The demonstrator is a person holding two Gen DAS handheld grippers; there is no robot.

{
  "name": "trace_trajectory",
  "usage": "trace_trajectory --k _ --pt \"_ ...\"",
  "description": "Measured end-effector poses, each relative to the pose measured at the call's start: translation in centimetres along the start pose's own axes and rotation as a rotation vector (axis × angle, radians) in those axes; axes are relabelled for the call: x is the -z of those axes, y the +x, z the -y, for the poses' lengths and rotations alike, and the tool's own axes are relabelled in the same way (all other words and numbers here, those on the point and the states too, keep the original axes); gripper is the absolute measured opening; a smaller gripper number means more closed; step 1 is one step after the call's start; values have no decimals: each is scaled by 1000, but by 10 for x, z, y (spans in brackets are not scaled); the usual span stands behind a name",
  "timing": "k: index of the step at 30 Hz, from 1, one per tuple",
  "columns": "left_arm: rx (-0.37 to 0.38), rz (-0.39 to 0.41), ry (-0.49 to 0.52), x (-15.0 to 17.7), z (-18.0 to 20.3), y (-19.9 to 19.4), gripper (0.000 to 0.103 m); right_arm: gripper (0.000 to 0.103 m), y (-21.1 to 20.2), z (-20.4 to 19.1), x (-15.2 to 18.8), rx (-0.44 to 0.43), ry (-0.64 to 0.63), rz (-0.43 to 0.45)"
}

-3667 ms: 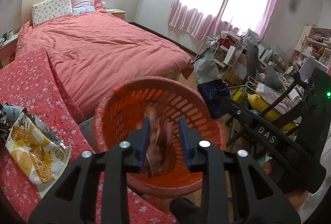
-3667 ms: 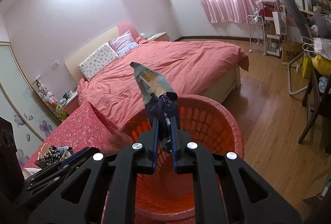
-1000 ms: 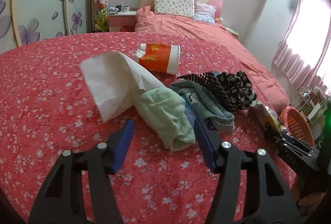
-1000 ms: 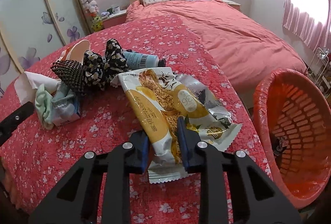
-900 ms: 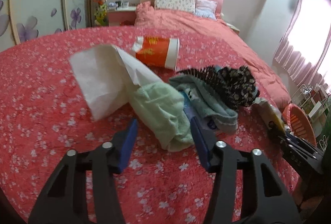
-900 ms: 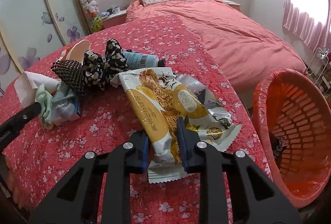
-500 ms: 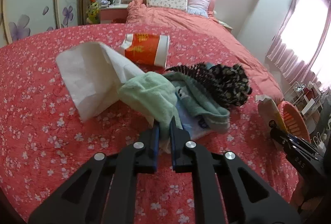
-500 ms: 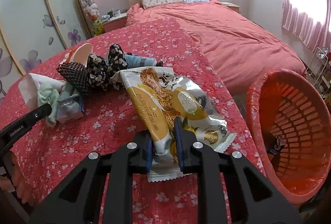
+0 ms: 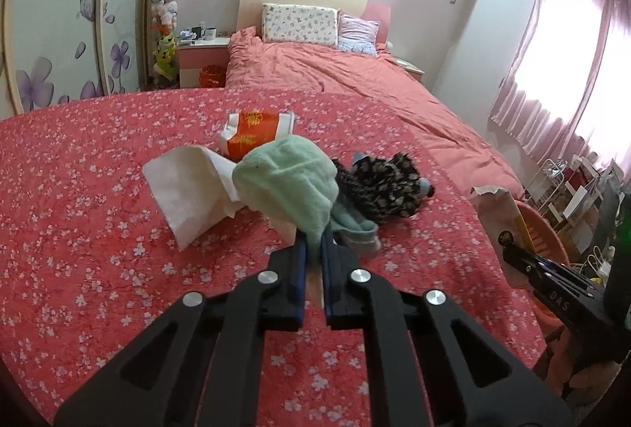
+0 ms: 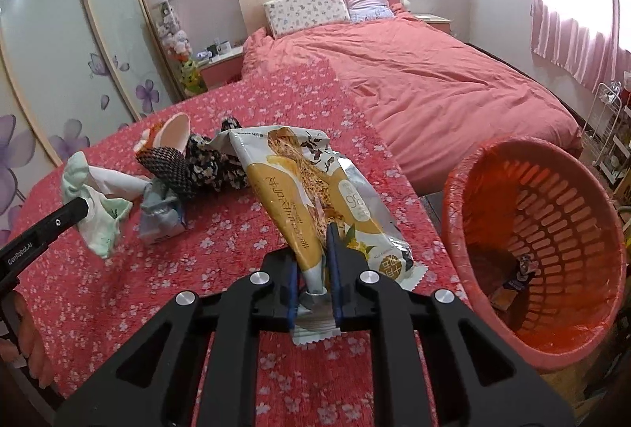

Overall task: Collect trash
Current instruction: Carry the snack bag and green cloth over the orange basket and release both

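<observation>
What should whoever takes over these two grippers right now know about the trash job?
Left gripper: shut on the pale green cloth, lifted off the red floral tablecloth.
Right gripper: its jaws have just been closing, now shut on the yellow and silver snack bag.
Orange slotted plastic basket: off the table's right edge, with a few wrappers already inside.
Left on the table: white crumpled paper, orange and white paper cup on its side, dark patterned fabrics, a grey-blue cloth.
Next, probably: carry the snack bag to the basket and release.
</observation>
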State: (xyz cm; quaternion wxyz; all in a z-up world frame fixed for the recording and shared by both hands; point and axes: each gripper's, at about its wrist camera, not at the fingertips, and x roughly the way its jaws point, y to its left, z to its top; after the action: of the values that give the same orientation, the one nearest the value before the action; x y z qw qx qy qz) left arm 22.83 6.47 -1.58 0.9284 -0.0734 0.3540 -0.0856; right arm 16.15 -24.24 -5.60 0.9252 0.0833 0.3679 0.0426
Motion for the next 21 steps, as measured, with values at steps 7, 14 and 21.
trace_trajectory --k 7,14,21 --pt "10 50 37 -10 12 -30 8 13 -22 8 -4 -20 10 46" --pt "54 68 70 -20 41 -46 8 13 -41 21 -7 -23 30 85" --pt "133 69 119 -21 87 -47 8 13 -66 46 -10 11 70 133"
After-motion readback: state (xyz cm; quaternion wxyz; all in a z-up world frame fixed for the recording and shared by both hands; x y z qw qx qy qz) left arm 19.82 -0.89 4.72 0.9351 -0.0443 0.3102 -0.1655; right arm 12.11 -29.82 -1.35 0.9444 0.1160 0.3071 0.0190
